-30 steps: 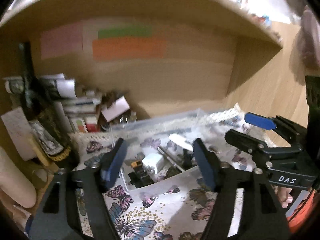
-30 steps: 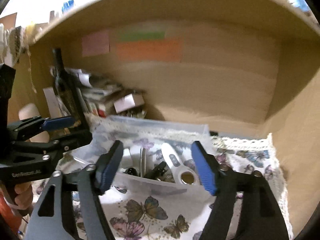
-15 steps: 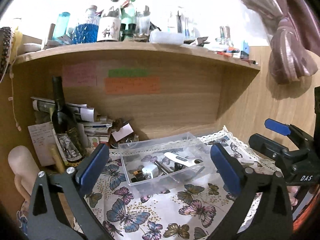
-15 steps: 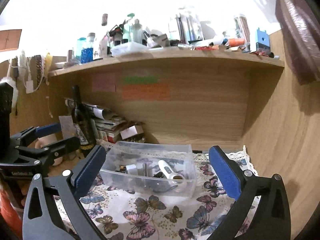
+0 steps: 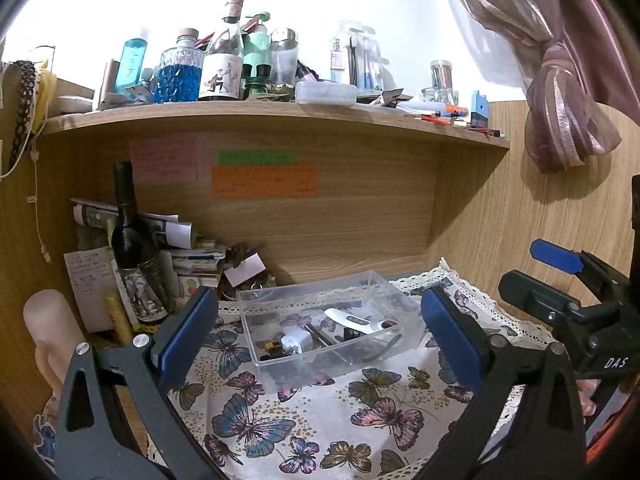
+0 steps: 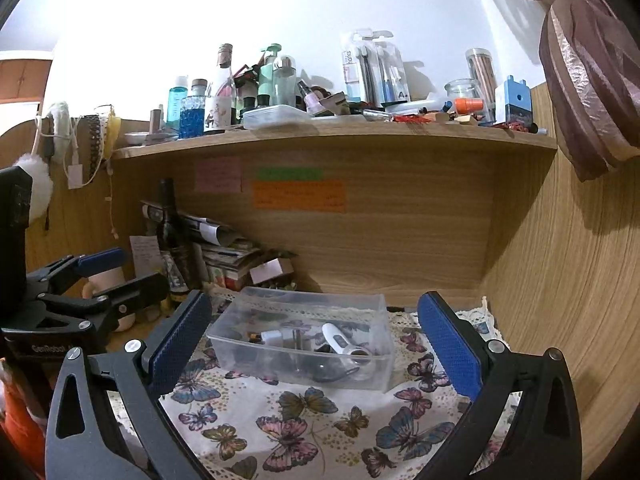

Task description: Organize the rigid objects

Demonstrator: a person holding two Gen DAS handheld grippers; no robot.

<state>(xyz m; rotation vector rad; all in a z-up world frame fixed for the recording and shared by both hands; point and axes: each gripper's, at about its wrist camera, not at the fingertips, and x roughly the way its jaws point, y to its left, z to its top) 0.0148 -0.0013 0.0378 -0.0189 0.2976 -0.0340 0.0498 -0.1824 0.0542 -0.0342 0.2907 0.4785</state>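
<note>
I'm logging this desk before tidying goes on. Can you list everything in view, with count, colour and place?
Clear plastic bin: one, transparent, on the cloth in the middle.
White thermometer-like device: one, white, inside the bin.
White charger block: one, white, inside the bin, left part.
Butterfly tablecloth: one, white with coloured butterflies, covering the desk.
Wine bottle: one, dark, upright at back left.
Sticky notes: three, pink, green, orange, on the back panel.
Upper shelf: one, wooden, crowded with bottles and jars.
Curtain: one, mauve, knotted at right.
Left gripper: one, black with blue pads, open, empty.
Right gripper: one, same colours, open, empty.
</note>
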